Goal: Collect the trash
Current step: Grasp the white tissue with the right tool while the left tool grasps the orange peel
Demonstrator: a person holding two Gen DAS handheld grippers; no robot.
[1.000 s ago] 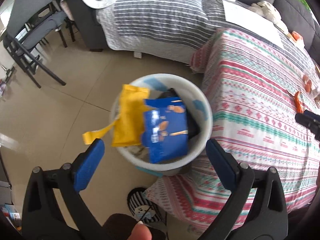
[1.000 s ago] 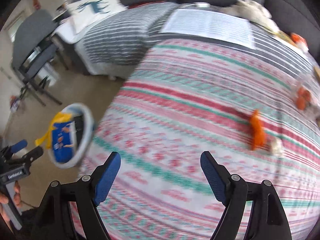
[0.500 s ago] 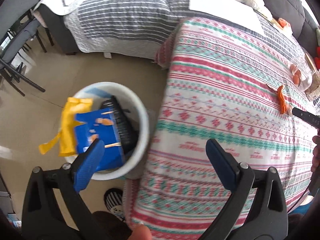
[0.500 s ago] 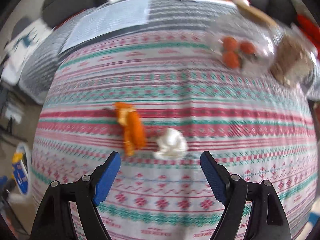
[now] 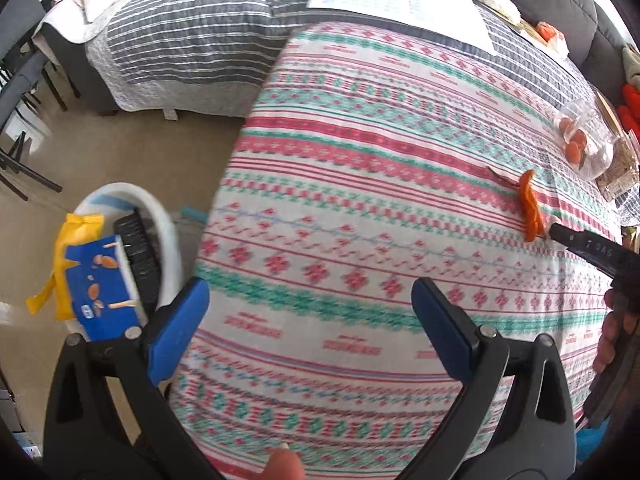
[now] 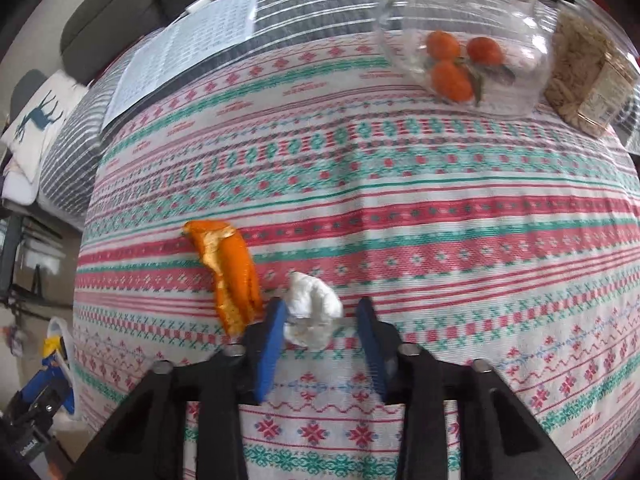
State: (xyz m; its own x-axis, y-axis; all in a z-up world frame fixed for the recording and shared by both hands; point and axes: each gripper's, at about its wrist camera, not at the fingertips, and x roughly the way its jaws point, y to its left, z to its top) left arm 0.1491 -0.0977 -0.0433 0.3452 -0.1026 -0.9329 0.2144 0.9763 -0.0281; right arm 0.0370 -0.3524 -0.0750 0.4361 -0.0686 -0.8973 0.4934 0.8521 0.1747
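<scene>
Right wrist view is showing the right gripper [image 6: 320,320] closing around a crumpled white tissue [image 6: 314,314] on the patterned tablecloth [image 6: 440,220]. Its jaws have just been narrowing, and the tissue is sitting between the blue pads; the left pad appears to be touching the wad, while on the right a sliver of cloth is still showing, so the grip does not look complete. Just beside the tissue, to its left, a strip of orange peel [image 6: 228,272] is lying, its lower end very near the left pad. Further back, a clear glass bowl [image 6: 464,40] is holding three mandarins, well apart from the work.

In the left wrist view the left gripper [image 5: 310,320] is hanging wide and empty over the near part of the table. The white bin [image 5: 160,220] is standing on the floor beside the table's edge, already holding a yellow wrapper [image 5: 76,240] and a blue packet [image 5: 100,280].

To do this step well, the person is best finishing the squeeze until both pads are biting the wad's middle, not a loose corner, since soft paper is likely to slip or tear free. The pads should be staying clear of the tablecloth, as pinching fabric would drag it and disturb the bowl. The peel is probably better left for a separate pick. Lifting straight up before carrying toward the bin looks safest.
</scene>
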